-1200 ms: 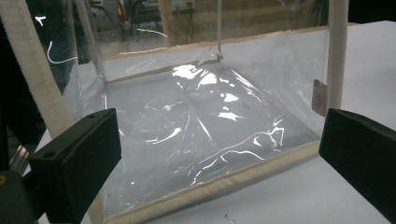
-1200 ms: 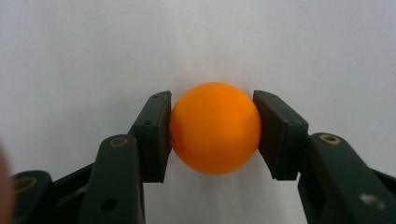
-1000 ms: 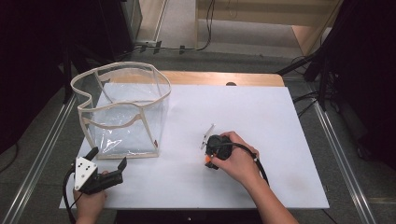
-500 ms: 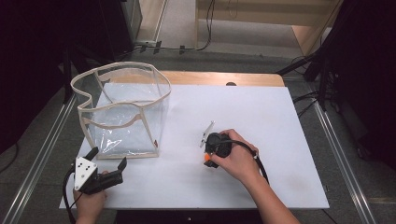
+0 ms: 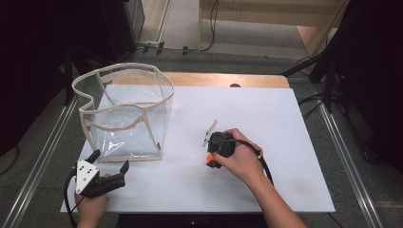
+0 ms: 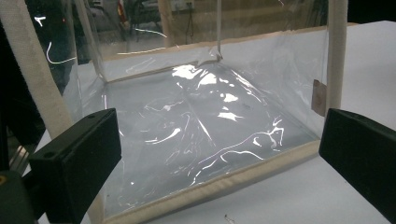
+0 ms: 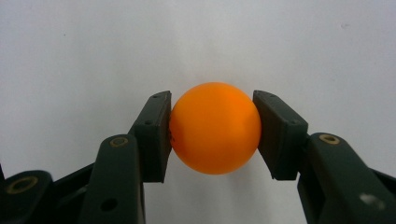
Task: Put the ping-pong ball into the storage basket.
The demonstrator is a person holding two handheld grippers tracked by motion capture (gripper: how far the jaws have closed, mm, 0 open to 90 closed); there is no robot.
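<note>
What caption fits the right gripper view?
Right gripper clamps an orange ball between its pads above the white table.

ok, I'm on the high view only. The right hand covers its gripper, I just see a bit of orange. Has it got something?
Observer: Yes. The right gripper is shut on an orange ball, one pad on each side of it.
Operator: Ball on the table or lifted?
Observer: Can't tell; the right gripper view has plain white surface behind it and no clear contact.
Operator: And the left gripper, near the bag?
Observer: The left gripper is open with nothing between its jaws, facing the near side of the clear bag.
Operator: Anything in the bag?
Observer: Through the clear wall it looks empty, just creased plastic on the bottom.
</note>
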